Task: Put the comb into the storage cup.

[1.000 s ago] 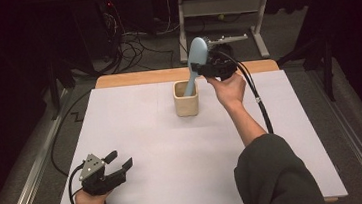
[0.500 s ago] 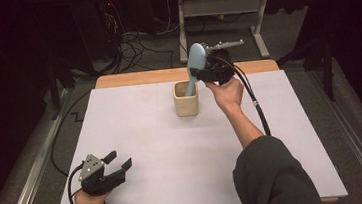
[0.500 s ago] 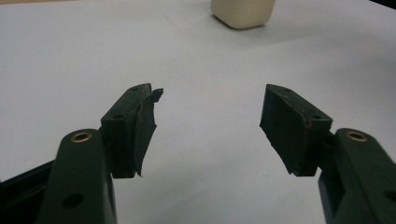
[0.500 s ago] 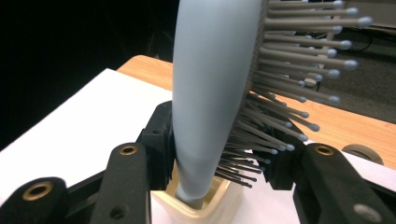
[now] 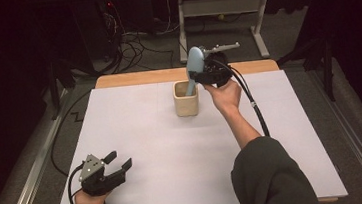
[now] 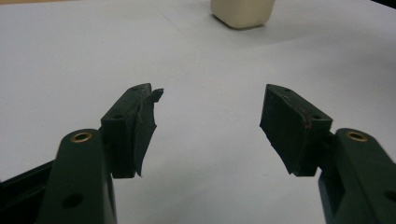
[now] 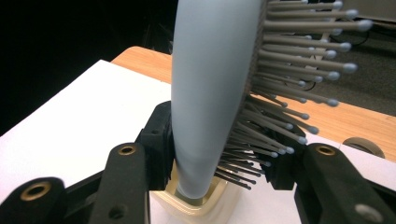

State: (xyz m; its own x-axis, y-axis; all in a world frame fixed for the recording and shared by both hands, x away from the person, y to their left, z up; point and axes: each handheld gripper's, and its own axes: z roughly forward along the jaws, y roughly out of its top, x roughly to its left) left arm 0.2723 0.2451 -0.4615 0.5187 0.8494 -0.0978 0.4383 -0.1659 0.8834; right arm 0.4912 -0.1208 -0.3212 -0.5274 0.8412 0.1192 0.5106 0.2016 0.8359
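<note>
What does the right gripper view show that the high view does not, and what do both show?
Right gripper view alone: the hairbrush bristles in detail, one jaw against the smooth back, the other among the bristles. High view alone: the left hand-held gripper, open, resting at the near left of the table, and the person's sleeve. Both: brush handle standing in the beige cup, held by the right hand-held gripper.

The hairbrush point(image 7: 210, 93) is cut off by the top edge in the right gripper view — its handle end is hidden inside the beige cup point(image 7: 196, 205). In the left gripper view, the cup point(image 6: 243, 11) is cropped at the top edge.
</note>
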